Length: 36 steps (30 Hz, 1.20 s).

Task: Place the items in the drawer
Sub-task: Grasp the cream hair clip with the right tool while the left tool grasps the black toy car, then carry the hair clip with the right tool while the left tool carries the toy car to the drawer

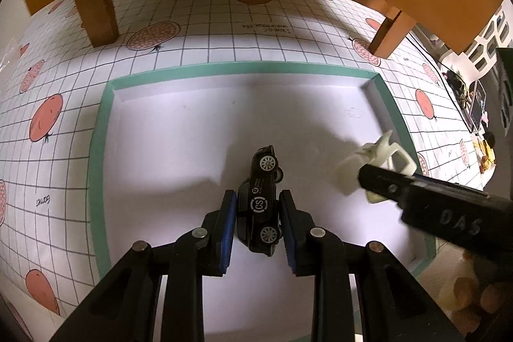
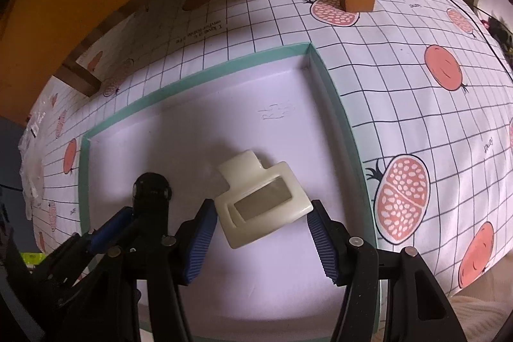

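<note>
Placing step underway – L gripper (image 1: 258, 207) clamped toy car (image 1: 261, 201) over drawer (image 1: 99, 149) floor; R gripper (image 2: 261, 223) spread wide round hair clip (image 2: 259, 201), inside drawer – next: release car, withdraw both.

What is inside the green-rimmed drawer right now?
Inside the drawer: a black toy car gripped by the left gripper, and a cream hair claw clip between the right gripper's open pads. The near end is hidden.

A black toy car (image 1: 261, 201) tipped on its side, wheels facing right, and a cream hair clip (image 2: 261, 202) lying flat, both inside the white, green-rimmed drawer (image 1: 99, 149)
</note>
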Each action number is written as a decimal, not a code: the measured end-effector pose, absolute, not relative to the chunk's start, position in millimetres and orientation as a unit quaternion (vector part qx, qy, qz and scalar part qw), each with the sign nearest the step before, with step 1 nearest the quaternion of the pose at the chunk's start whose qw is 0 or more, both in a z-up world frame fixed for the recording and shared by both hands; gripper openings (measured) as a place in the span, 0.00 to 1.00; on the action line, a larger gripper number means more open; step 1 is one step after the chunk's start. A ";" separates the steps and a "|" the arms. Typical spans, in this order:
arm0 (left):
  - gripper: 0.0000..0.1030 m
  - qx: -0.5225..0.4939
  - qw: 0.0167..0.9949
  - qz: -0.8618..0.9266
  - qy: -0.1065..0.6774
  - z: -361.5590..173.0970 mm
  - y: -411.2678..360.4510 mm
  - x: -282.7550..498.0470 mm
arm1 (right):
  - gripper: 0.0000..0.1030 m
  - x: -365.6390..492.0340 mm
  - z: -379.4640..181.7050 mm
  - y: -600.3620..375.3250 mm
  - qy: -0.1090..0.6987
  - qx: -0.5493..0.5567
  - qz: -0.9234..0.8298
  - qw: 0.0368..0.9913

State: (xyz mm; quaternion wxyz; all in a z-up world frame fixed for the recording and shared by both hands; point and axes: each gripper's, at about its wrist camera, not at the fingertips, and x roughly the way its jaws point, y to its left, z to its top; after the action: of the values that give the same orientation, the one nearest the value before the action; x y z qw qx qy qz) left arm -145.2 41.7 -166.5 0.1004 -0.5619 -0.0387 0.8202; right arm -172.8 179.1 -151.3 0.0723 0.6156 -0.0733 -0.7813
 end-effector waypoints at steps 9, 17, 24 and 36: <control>0.27 -0.560 0.095 0.823 -0.027 -161.7 35.6 -134.4 | 0.59 -163.5 -136.8 180.0 -0.093 0.606 -0.788 0.063; 0.27 -0.537 0.105 0.837 -0.036 -134.5 32.1 -132.4 | 0.59 -150.2 -112.6 184.1 -0.094 0.588 -0.801 0.065; 0.27 -0.501 0.118 0.855 -0.054 -94.6 29.2 -131.8 | 0.59 -139.3 -83.2 185.3 -0.093 0.563 -0.818 0.068; 0.27 -0.427 0.147 0.889 -0.079 -19.0 26.5 -130.8 | 0.59 -130.9 -7.9 179.9 -0.094 0.492 -0.861 0.086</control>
State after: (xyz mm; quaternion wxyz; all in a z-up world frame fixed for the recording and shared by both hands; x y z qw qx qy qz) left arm -130.8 26.5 -19.0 0.1471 -0.4271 -0.0794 0.8886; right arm -130.9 179.9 -7.9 0.0864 0.4919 -0.0937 -0.8613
